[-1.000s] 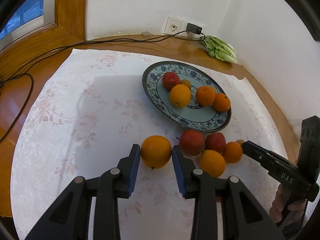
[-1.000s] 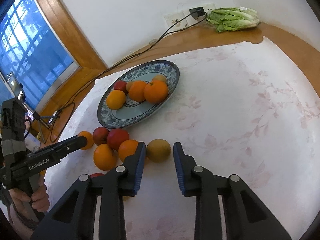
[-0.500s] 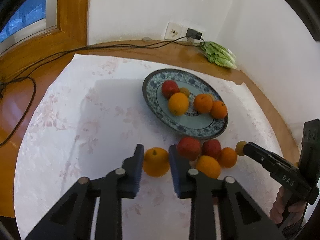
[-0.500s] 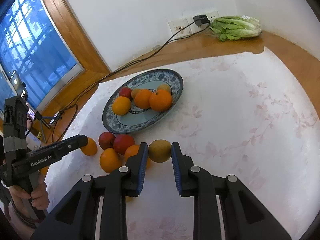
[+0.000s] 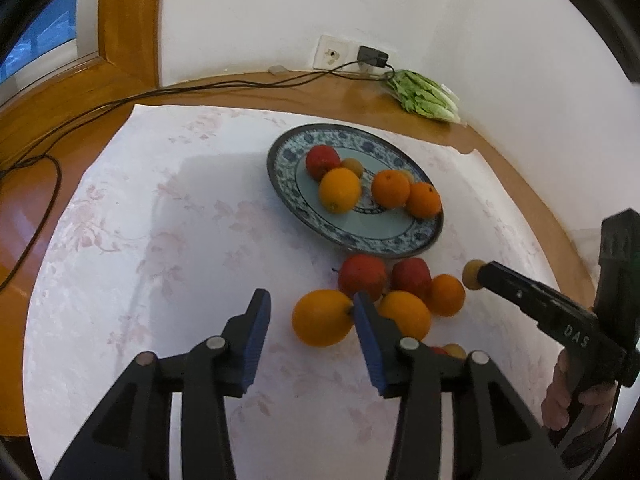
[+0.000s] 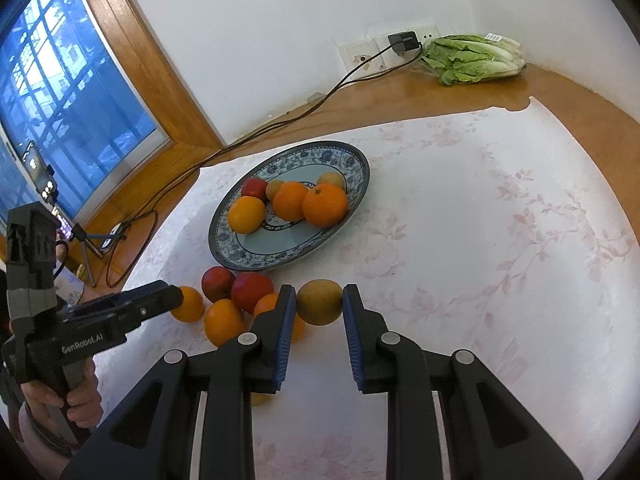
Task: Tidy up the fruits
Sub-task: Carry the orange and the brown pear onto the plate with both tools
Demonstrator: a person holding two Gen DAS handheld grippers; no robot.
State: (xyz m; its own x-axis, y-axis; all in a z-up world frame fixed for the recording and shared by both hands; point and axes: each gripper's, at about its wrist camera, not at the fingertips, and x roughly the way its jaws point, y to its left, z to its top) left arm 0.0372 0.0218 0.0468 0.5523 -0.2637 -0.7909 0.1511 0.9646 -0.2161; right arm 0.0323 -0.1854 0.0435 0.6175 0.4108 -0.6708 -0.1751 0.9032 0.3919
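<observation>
meanwhile the orange (image 5: pixel 322 317) rests against the left gripper's (image 5: pixel 308 312) right pad.

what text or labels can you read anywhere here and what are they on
"GenRobot.AI" on the side of the left gripper, seen from the right wrist.
"DAS" on the side of the right gripper, seen from the left wrist.
White sticker on the lettuce bag: print too small to read.
Phone screen by the window: too small to read.
No other readable text.

Right claw (image 6: pixel 319 304) grips a yellow-green fruit (image 6: pixel 319 301).
</observation>
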